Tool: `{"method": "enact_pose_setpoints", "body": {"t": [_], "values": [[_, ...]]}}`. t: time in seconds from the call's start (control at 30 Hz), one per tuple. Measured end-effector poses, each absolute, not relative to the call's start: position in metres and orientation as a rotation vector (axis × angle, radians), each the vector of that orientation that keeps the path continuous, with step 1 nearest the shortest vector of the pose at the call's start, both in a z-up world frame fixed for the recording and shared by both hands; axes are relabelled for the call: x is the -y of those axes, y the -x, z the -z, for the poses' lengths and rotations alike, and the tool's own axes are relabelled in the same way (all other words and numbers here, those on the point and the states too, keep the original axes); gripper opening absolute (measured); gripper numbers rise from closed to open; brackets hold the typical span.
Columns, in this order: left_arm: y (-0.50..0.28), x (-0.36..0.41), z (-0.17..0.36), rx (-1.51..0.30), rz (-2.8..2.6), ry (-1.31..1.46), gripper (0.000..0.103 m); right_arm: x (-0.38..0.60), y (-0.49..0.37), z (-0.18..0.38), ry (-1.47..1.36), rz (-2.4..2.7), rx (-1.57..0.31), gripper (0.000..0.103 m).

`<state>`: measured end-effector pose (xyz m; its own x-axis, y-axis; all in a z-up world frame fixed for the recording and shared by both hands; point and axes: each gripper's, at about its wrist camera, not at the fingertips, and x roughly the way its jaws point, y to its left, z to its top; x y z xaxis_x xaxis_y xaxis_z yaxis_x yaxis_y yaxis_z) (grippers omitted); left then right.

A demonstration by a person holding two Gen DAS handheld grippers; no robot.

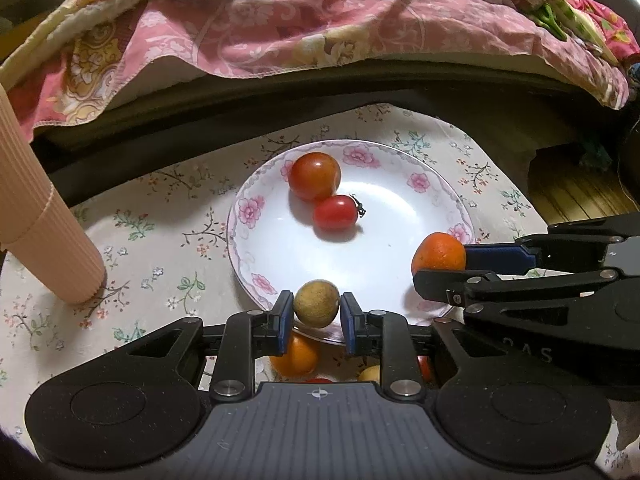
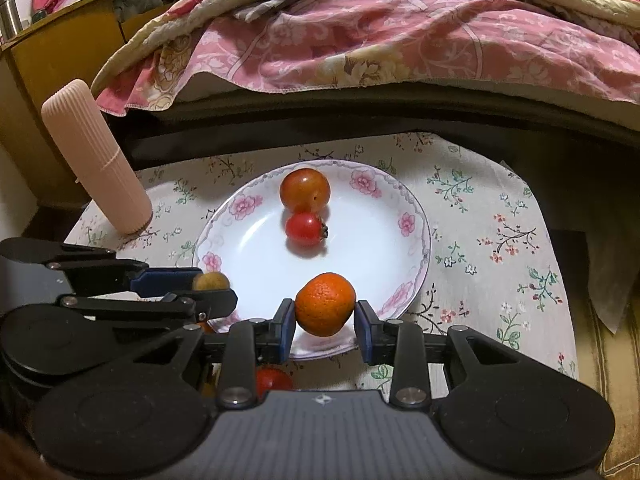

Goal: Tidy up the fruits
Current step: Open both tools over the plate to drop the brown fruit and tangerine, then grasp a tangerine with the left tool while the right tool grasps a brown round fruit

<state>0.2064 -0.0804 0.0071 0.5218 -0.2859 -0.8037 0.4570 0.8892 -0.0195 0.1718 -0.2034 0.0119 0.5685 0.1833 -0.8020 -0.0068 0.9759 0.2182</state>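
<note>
Floral cloth is covering the low table in front of you, with a pink quilted bedspread [image 1: 304,28] hanging behind it. Your left gripper [image 1: 317,307] is pinching a small yellow-brown fruit [image 1: 317,303] between its blue pads, holding it over the near rim of the flowered white plate [image 1: 256,208]. Your right gripper [image 2: 325,314] is pinching a small orange [image 2: 325,304] the same way, reaching in level from the right over the plate's near right edge. Both tools are pointing forward and sitting close together, almost side by side. Two tomatoes, a larger tomato [image 1: 315,175] and a smaller stemmed tomato [image 1: 335,212], are already lying touching each other toward the far side of the plate. More fruits are waiting on the cloth beneath your left gripper, including an orange-coloured fruit [image 1: 295,354]. Round fruit is likely to roll on the smooth plate if you are releasing from this height, and it could knock the tomatoes or escape over the rim. The two tools could also bump each other as they are opening. A ribbed peach-coloured cylinder [image 1: 44,216] is standing well to the left.
</note>
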Motion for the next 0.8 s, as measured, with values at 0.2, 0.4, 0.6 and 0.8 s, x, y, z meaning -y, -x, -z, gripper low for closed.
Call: {"method": "enact_pose_setpoints", "body": {"t": [0.2, 0.4, 0.6, 0.8], "values": [[-0.209, 0.076, -0.01, -0.914, 0.436, -0.187, 0.041, 0.204, -0.173, -0.015, -0.207, -0.111, -0.948, 0.035], [-0.207, 0.075, -0.016, -0.9, 0.434, -0.187, 0.045, 0.206, -0.172, -0.019, -0.207, -0.096, -0.938, 0.036], [-0.204, 0.067, -0.02, -0.891, 0.413, -0.181, 0.048, 0.205, -0.168, -0.022, -0.208, -0.093, -0.936, 0.036], [-0.193, 0.055, -0.026, -0.882, 0.393, -0.187, 0.055, 0.195, -0.16, -0.03, -0.207, -0.122, -0.93, 0.036]]}}
